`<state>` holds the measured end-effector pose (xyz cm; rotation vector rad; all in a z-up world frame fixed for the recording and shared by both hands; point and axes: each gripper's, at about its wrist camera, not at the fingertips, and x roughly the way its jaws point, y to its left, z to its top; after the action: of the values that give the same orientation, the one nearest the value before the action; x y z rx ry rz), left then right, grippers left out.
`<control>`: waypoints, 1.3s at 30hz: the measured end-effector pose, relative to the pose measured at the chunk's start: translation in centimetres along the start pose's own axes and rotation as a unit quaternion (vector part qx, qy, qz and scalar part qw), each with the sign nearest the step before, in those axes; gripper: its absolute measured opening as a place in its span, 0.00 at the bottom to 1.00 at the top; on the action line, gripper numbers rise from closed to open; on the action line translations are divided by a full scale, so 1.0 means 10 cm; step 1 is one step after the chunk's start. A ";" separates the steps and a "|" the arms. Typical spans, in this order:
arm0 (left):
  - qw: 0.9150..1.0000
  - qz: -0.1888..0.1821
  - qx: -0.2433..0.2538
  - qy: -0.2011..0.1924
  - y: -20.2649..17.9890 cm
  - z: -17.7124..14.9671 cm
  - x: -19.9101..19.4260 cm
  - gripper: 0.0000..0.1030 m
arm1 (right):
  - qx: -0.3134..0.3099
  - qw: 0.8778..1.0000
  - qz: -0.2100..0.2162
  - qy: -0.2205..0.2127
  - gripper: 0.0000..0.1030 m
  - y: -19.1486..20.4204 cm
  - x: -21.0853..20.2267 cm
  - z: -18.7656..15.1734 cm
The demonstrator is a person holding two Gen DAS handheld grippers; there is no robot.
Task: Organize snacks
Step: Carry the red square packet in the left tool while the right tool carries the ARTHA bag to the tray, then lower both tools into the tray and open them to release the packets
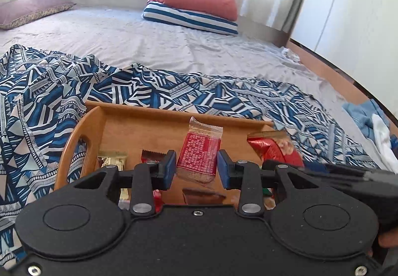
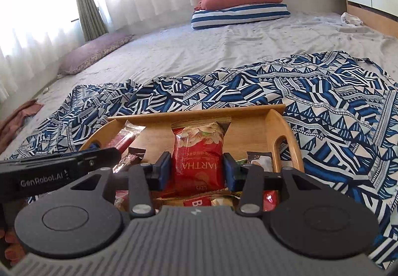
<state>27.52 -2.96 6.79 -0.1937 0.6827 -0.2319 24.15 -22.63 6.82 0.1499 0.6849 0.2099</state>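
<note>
Snacks in transit over wooden tray on bed: left tongs clamped on flat red packet, right tongs on red pouch (both upright); next, likely lower and release into tray.

"GenRobot.AI" on left claw; "ARTHA" on red packet
</note>
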 end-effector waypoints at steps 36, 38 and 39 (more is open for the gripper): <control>0.998 0.045 0.013 0.042 0.07 0.01 0.96 0.33 | -0.067 0.997 -0.005 0.038 0.47 0.19 0.74 -0.14; 0.998 0.046 0.010 0.045 0.07 0.00 0.99 0.33 | -0.066 0.997 -0.005 0.038 0.48 0.19 0.76 -0.15; 0.998 0.047 0.011 0.045 0.07 -0.01 1.00 0.33 | -0.066 0.997 -0.004 0.038 0.48 0.19 0.77 -0.15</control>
<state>35.10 -5.02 0.58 -0.1294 0.7757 -0.1587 28.70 -18.85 1.37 0.0135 0.7440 0.2527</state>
